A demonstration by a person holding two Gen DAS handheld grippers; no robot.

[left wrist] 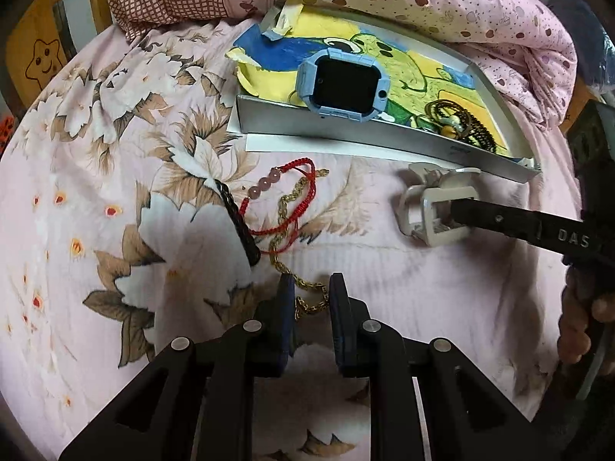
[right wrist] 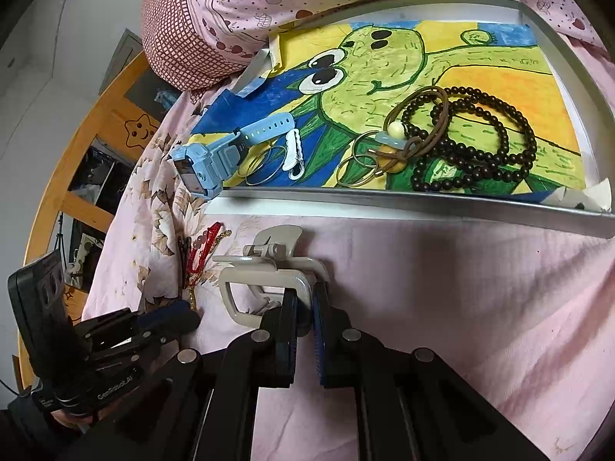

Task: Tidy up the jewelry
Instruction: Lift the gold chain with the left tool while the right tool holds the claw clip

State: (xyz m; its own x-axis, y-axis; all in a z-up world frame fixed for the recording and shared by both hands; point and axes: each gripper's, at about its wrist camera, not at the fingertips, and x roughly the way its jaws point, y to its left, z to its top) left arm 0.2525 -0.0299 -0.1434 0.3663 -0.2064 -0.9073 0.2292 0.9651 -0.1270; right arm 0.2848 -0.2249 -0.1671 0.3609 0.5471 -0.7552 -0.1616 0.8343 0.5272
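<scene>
On the bed (right wrist: 480, 307), near its far edge by the pillows, sits a big flat tray (right wrist: 423, 201) with a frog picture inside. It already holds a blue watch (right wrist: 200, 169), a dark bead necklace (right wrist: 480, 146), some rings and a small white clip. The watch hangs over the tray's left corner and could slide off if the tray gets bumped.

Just in front of the tray's near edge lies a beige hair claw (right wrist: 265, 284). The right gripper (right wrist: 305, 322) is pinched on one thin side of it. That hold looks small, so I think the hair claw could twist or drop when lifted over the tray's edge.

The left gripper (left wrist: 312, 303) has its fingers apart, one on each side of a gold chain (left wrist: 284, 207). The gold chain is tangled with a red string bracelet (left wrist: 284, 196), so pulling it may drag the red string bracelet along too.
</scene>
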